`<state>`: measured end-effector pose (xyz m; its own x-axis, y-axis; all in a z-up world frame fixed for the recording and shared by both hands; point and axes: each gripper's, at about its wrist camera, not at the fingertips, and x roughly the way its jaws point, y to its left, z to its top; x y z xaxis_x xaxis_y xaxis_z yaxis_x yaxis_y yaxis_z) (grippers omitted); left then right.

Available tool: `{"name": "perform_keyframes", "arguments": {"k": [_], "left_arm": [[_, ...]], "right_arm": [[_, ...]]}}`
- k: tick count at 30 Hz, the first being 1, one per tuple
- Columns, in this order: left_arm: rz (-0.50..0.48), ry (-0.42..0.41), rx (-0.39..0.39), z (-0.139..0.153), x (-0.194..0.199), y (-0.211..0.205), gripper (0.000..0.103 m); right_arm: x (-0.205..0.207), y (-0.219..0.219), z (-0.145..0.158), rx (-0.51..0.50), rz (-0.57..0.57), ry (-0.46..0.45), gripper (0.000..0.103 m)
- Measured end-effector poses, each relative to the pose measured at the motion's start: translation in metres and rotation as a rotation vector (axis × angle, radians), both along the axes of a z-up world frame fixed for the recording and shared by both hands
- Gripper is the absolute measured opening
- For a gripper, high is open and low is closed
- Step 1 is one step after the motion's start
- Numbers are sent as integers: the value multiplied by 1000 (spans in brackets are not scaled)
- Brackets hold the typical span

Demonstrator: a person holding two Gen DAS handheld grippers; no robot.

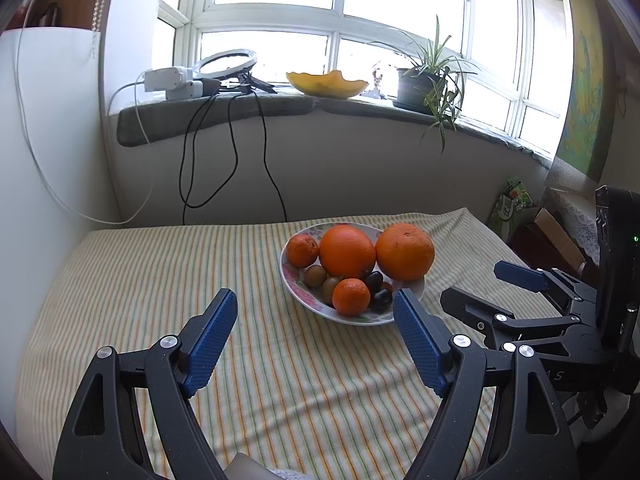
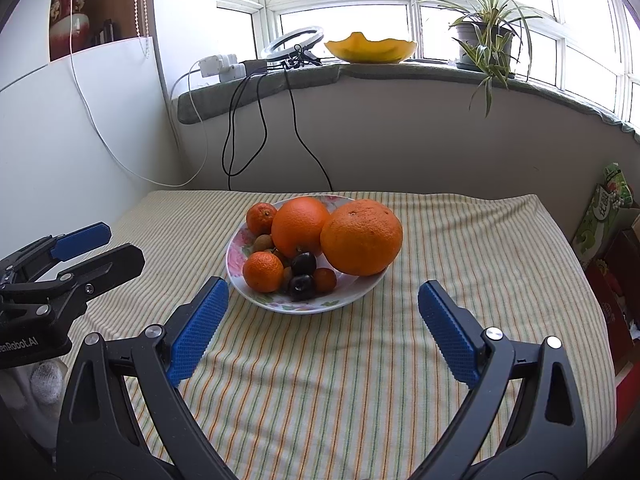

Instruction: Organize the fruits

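Observation:
A floral plate (image 1: 294,286) (image 2: 236,258) sits on the striped cloth, piled with fruit. It holds two big oranges (image 1: 347,251) (image 1: 405,252) (image 2: 361,237) (image 2: 299,226), two small mandarins (image 1: 351,297) (image 1: 302,251) (image 2: 263,272), dark plums (image 1: 382,300) (image 2: 302,286) and small brownish fruits (image 1: 315,276). The largest orange rests on the plate's right rim. My left gripper (image 1: 316,300) stands open just short of the plate, empty. My right gripper (image 2: 324,294) is open too, in front of the plate, with nothing between its fingers. Each gripper shows at the edge of the other's view (image 1: 480,286) (image 2: 108,246).
The striped cloth (image 2: 360,380) covers the table up to a white wall. Behind is a windowsill with a potted plant (image 2: 486,40), a yellow bowl (image 2: 370,49), a ring light (image 2: 294,42) and dangling cables (image 2: 260,120). Boxes (image 2: 600,220) stand off the table's right edge.

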<state>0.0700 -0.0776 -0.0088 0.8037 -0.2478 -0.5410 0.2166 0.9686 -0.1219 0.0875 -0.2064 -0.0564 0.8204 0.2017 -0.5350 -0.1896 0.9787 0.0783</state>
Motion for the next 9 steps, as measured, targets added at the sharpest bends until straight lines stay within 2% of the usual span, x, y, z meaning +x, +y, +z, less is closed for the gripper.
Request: {"name": "perform_keyframes", "arguments": {"k": [9], "left_arm": [[-5,-5,-2,0,1,1,80]], "right_arm": [[1,0,-3,4,-9,6,98]]}}
